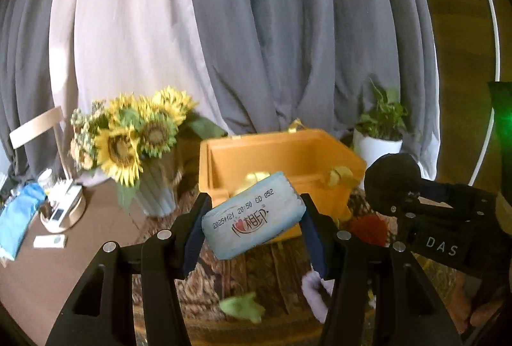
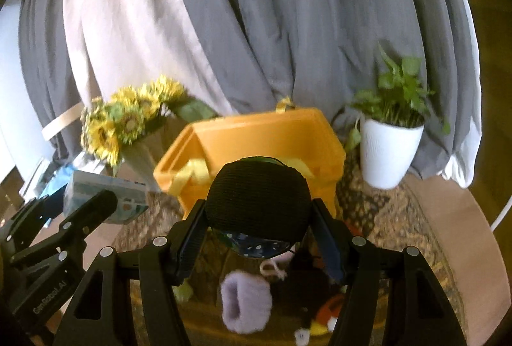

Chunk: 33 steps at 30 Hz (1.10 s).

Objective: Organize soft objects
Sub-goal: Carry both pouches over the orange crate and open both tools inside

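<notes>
My left gripper (image 1: 252,218) is shut on a light blue tissue pack (image 1: 252,214) and holds it in the air just in front of the orange bin (image 1: 281,150). My right gripper (image 2: 259,218) is shut on a black rounded soft pouch (image 2: 259,195) with a blue patterned underside, held in front of the same orange bin (image 2: 256,134). The right gripper with its pouch (image 1: 393,176) also shows at the right of the left wrist view. The left gripper and tissue pack (image 2: 105,192) show at the left of the right wrist view. Yellow items lie inside the bin.
On the patterned mat lie a lavender fuzzy item (image 2: 246,301), a green soft piece (image 1: 243,307), a red fuzzy item (image 1: 368,227) and a black plush toy (image 2: 307,291). Sunflowers in a vase (image 1: 134,138) stand left of the bin, a white potted plant (image 2: 387,144) right. Grey curtains hang behind.
</notes>
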{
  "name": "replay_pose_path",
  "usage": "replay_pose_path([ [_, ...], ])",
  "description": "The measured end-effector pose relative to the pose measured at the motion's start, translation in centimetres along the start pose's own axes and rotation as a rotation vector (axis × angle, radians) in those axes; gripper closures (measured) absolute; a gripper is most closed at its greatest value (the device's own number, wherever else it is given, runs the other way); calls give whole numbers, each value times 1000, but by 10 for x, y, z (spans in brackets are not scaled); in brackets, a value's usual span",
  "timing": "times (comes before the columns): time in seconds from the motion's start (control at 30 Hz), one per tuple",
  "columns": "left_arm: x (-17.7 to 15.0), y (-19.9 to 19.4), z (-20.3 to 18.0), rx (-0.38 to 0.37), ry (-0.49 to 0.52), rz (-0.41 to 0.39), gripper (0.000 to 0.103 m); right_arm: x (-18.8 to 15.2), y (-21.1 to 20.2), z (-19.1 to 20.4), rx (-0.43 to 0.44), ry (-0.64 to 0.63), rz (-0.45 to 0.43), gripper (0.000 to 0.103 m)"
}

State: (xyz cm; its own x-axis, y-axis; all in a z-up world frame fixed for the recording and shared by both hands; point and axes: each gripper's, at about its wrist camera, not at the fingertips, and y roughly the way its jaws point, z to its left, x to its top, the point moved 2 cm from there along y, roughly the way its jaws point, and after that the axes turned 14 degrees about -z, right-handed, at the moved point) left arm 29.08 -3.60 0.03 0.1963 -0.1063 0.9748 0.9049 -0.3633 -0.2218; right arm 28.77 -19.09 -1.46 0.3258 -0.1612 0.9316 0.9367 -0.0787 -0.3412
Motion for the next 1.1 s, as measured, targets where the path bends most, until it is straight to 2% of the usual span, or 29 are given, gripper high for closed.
replay_pose_path([
  [0.37, 40, 38, 18, 20, -22, -79, 49, 44, 38, 0, 4, -19, -67, 38],
  [0.67, 59, 85, 15, 28, 4, -107, 49, 61, 91, -9, 23, -24, -53, 38],
  [0.9, 55, 143, 19, 27, 8, -58, 49, 55, 144, -18, 17, -21, 20, 38],
  [1.1, 42, 177, 21, 26, 24, -3, 49, 44, 172, -23, 3, -24, 88, 38],
])
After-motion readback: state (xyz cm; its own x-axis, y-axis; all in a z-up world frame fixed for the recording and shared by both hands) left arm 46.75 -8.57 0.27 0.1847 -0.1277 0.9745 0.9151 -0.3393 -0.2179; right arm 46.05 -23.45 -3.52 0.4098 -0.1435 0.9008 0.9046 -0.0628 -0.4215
